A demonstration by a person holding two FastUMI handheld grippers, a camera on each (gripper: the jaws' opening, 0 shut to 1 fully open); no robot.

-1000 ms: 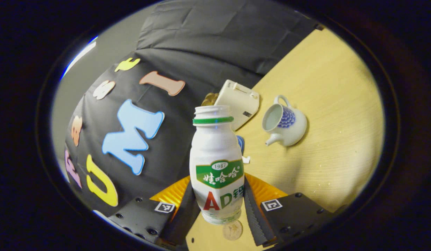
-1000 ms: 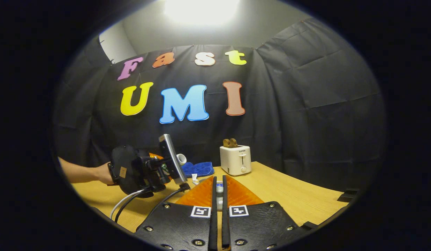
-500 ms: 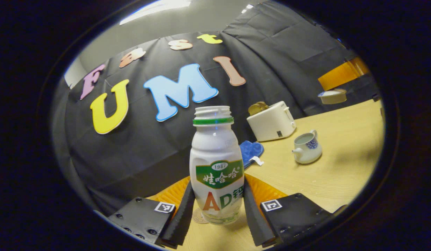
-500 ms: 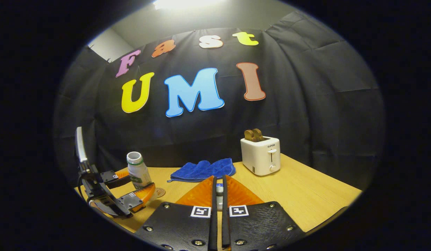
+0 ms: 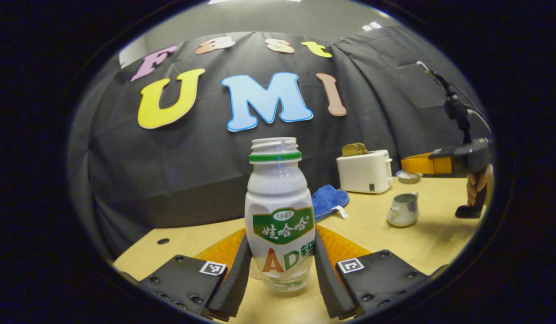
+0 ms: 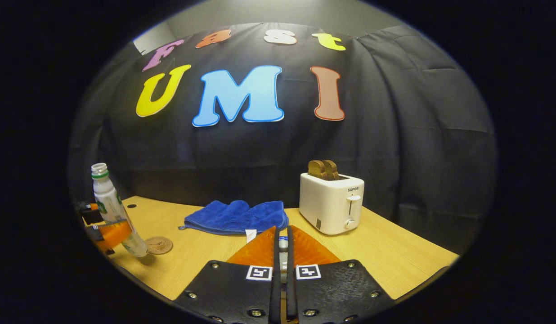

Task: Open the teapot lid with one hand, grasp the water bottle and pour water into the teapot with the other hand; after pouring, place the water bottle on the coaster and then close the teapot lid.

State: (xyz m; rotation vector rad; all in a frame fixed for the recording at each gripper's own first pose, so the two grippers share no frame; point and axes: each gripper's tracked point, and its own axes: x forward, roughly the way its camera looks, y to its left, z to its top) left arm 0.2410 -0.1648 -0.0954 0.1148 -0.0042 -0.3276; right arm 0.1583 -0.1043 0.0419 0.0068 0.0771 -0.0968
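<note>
A white water bottle (image 5: 278, 189) with a green neck ring and no cap stands almost upright between my left gripper's (image 5: 281, 240) fingers, which are shut on its lower body. In the right gripper view the bottle (image 6: 108, 202) leans slightly, its base just left of the round brown coaster (image 6: 159, 245). The white-and-blue teapot (image 5: 403, 209) sits open on the table to the right. Above and behind the teapot, the lid (image 5: 408, 177) hangs under my right gripper (image 5: 424, 164). In its own view, my right gripper (image 6: 283, 230) is shut on the lid's small knob (image 6: 283, 244).
A white toaster (image 6: 331, 203) holding toast stands at the back of the wooden table (image 6: 395, 256). A crumpled blue cloth (image 6: 235, 216) lies left of it. A hand (image 5: 477, 186) holds the right gripper at the far right of the left gripper view.
My left gripper has swung the bottle from tilted back to upright and brought it down beside the coaster. The right gripper, still holding the lid, has shifted.
</note>
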